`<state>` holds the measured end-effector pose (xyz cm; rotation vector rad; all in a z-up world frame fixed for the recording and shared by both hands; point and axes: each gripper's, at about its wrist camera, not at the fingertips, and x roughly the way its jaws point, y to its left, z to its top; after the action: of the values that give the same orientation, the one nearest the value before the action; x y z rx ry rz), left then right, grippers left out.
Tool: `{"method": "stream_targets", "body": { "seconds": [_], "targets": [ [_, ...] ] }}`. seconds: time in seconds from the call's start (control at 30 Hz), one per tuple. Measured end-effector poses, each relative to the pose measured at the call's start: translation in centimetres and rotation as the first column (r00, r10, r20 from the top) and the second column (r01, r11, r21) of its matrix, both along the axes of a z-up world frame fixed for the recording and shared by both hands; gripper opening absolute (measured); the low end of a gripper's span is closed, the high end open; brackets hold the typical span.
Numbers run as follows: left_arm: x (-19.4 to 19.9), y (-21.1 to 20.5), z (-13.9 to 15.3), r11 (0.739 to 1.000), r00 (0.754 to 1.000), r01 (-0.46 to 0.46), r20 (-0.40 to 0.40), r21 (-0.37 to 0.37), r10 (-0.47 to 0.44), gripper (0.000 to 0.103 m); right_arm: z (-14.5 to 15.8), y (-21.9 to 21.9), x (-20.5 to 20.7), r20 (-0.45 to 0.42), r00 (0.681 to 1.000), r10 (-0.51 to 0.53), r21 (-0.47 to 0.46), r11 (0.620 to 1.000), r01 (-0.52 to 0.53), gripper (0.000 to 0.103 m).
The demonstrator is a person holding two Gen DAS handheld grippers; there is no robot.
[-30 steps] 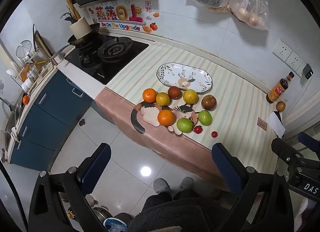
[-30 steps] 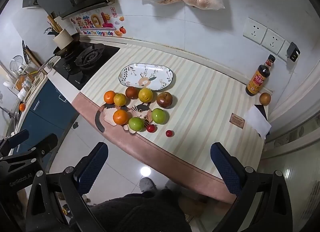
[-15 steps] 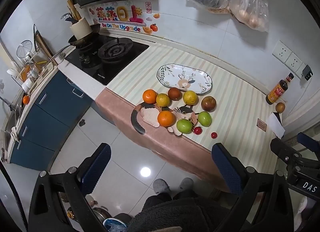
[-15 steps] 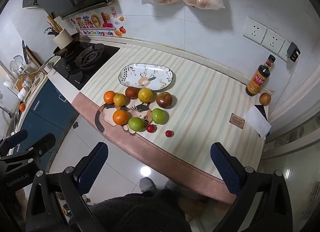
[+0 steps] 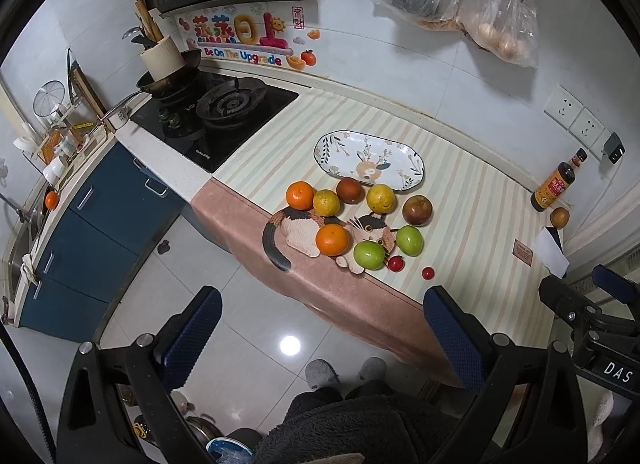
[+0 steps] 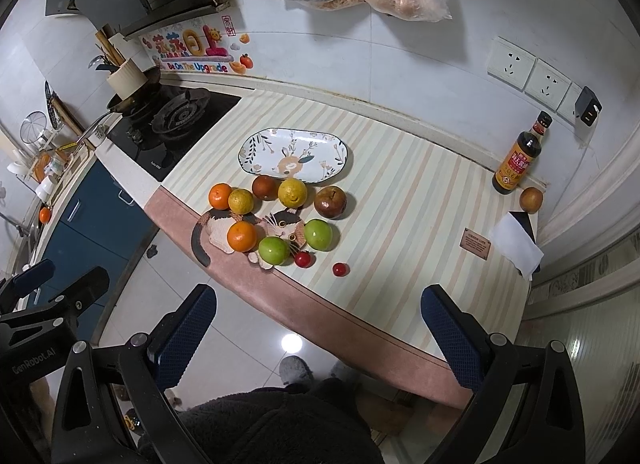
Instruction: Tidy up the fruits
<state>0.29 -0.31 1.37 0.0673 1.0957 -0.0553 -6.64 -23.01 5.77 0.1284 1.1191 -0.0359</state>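
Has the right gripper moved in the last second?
Barely: in the left wrist view, the right gripper sits slightly lower and left against the white napkin.

The left gripper (image 5: 320,340) has a black frame with triangular cut-outs, silver screws at the joints and dark blue textured fingers (image 5: 192,338). The right gripper (image 6: 318,338) is built alike, its blue fingers (image 6: 450,338) dimpled; its body carries white "DAS" lettering. The person wears a dark fleecy garment (image 6: 276,424) and grey slippers (image 5: 322,374).
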Motion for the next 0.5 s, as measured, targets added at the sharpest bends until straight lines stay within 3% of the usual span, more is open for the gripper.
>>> {"method": "stream_targets", "body": {
  "seconds": [0.5],
  "targets": [
    [0.15,-0.16,0.14,1.000,1.000,0.002,0.002,0.000,-0.002,0.103,0.35,0.02,0.12,0.005,1.000,0.000,0.001,1.000,0.000,0.103]
  ]
}}
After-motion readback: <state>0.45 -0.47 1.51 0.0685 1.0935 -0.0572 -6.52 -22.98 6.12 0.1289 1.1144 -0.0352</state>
